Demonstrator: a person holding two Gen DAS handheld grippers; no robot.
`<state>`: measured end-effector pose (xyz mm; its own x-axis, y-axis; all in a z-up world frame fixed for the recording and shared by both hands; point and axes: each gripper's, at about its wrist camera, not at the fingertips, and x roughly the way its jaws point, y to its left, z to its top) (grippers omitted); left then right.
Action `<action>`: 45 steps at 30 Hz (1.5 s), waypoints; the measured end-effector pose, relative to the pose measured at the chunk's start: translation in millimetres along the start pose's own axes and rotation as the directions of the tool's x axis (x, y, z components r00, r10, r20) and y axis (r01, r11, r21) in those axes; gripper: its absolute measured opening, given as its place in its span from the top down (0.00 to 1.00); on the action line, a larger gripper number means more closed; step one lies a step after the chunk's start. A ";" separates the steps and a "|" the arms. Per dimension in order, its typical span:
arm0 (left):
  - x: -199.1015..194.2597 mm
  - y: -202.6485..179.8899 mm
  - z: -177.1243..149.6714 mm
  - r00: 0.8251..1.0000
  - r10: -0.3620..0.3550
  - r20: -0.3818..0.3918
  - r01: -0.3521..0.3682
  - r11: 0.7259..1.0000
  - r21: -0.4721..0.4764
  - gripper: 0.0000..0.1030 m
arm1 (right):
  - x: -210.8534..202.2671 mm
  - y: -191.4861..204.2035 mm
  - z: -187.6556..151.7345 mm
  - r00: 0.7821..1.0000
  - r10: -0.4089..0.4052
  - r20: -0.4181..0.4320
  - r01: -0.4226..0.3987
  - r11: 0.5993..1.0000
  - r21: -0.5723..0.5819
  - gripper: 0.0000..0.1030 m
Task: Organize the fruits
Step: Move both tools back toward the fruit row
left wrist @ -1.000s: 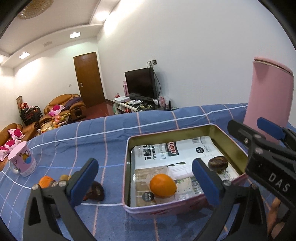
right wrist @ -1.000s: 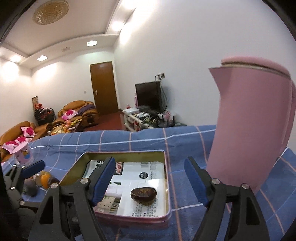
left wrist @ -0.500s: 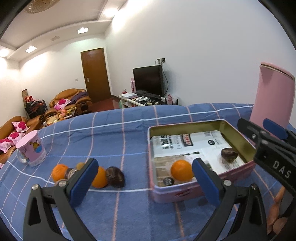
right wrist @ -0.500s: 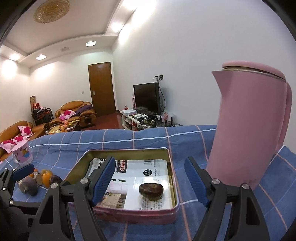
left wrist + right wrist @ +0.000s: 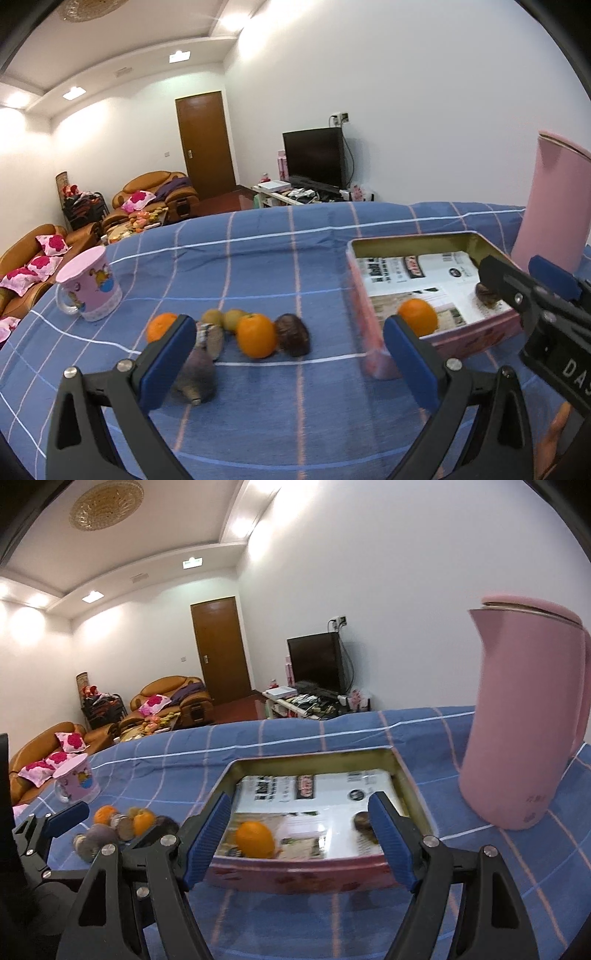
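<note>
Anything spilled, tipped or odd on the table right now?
Nothing stands out. The pink jug and mug stand upright, the tin sits flat with an orange inside, and the loose fruit lies clustered on the cloth.

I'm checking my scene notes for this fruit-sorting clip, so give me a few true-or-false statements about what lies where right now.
1. An orange lies inside the pink rectangular tin. True.
2. The tall pink jug lies on its side. False: it stands upright beside the tin.
3. Both the left gripper and right gripper are open and hold nothing. True.
4. The pink cartoon mug sits inside the tin. False: it stands on the blue checked cloth, beyond the loose fruit.
5. All fruit is already in the tin. False: another orange and a dark brown fruit lie on the cloth.
</note>
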<state>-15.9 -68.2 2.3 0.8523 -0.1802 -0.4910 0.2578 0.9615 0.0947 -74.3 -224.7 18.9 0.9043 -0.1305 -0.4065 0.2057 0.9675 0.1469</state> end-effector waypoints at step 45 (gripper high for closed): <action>24.3 236.1 -25.3 0.970 0.208 -0.126 -0.235 0.937 -0.258 0.01 | 69.9 183.1 -41.5 0.853 0.364 -0.374 -0.407 0.912 -0.041 0.24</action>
<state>54.1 159.7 -9.2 0.8229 0.0517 -0.5659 -0.0759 0.9969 -0.0193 11.1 -47.7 -20.0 0.7063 0.3220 -0.6304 -0.1961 0.9447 0.2629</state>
